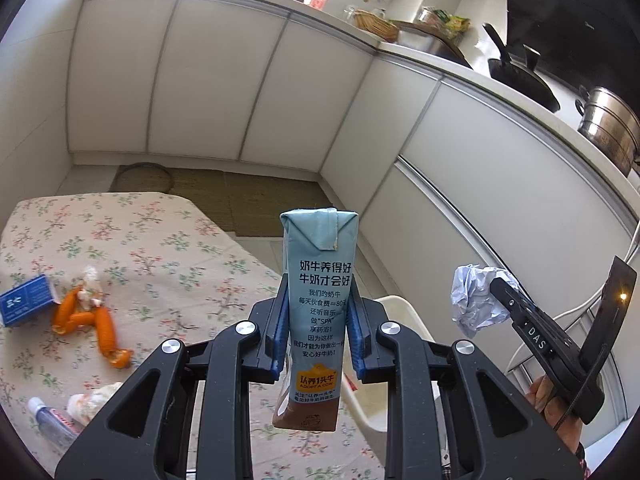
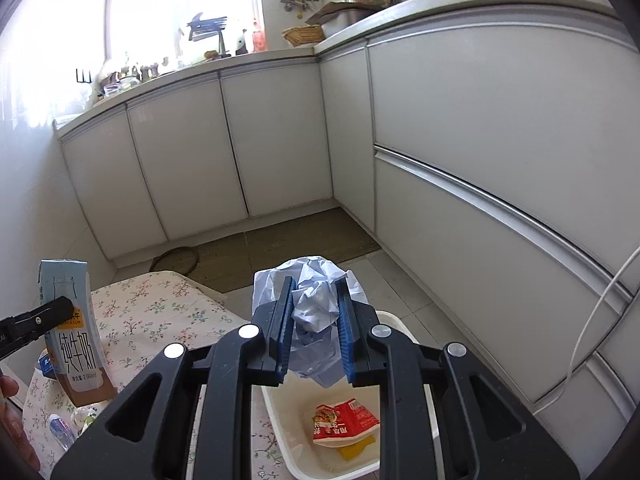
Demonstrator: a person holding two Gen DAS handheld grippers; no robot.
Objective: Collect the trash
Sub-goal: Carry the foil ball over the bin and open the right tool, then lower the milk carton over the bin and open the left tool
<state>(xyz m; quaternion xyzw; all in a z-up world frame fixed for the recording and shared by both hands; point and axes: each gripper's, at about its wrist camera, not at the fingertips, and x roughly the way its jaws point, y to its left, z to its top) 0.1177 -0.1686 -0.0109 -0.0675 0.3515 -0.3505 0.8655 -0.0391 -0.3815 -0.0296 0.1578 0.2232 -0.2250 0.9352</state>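
While aloft, left fingers (image 1: 316, 334) tight on milk carton (image 1: 316, 300), right fingers (image 2: 314, 336) seemingly tight on crumpled paper (image 2: 312, 300).

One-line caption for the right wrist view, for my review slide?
Right gripper holds crumpled paper above a white bin containing a red wrapper.

home kitchen: white cabinets (image 2: 276, 140), counter w/ pans (image 1: 524, 76), steel pot (image 1: 612, 128)
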